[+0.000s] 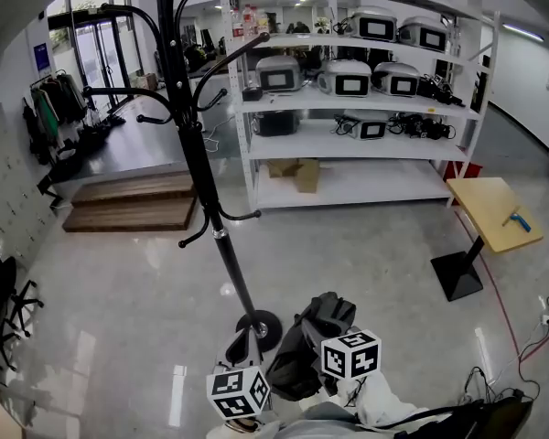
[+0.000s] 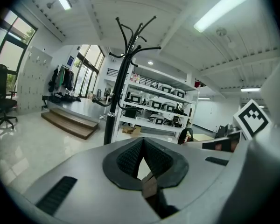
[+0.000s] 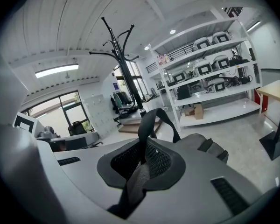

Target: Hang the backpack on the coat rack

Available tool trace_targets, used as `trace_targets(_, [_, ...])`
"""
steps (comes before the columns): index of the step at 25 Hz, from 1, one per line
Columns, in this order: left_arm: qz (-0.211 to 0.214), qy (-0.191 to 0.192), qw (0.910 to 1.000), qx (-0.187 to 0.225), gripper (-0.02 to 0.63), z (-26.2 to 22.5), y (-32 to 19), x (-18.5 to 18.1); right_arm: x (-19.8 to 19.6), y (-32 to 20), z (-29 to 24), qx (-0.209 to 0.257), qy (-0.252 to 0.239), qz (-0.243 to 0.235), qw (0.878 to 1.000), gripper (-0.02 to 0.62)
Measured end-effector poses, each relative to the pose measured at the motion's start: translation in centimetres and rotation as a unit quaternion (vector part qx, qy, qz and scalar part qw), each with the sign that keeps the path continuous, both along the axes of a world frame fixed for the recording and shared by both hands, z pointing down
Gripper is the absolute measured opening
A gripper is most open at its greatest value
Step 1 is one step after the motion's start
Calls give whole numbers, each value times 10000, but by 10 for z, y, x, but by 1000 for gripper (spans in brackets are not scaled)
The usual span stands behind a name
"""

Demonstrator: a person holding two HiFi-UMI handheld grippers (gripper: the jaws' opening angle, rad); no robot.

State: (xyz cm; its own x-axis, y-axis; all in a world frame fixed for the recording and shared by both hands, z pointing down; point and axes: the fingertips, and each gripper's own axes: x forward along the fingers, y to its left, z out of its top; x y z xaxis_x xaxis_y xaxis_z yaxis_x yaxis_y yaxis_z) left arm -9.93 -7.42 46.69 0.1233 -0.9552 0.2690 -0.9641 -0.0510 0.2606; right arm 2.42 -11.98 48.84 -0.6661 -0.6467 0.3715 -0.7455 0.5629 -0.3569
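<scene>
The black coat rack [image 1: 197,154] rises from a round base [image 1: 261,326] on the glossy floor, with curved hooks at several heights. The dark grey backpack [image 1: 311,344] hangs low, just right of that base, held between both grippers. My left gripper [image 2: 143,146] is shut on a thin strap end with a brown tip [image 2: 149,186]. My right gripper [image 3: 142,149] is shut on a grey backpack strap. The black top handle [image 3: 154,120] arches above the jaws, and the backpack body [image 3: 203,146] lies beyond them. The rack [image 3: 123,69] stands ahead in both gripper views.
White shelving [image 1: 348,108] loaded with devices stands behind the rack. A small yellow table [image 1: 492,210] on a black foot is at the right. A wooden platform [image 1: 133,204] lies at the back left, office chairs [image 1: 0,309] at the left edge, and cables [image 1: 531,337] at the right.
</scene>
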Motion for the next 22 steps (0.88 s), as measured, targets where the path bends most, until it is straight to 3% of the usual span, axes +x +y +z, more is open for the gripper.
trace_targets(22, [-322,-8,9994,-112,2,12,-107,-2,-9,-115,3,25,-16,-461,9989,29])
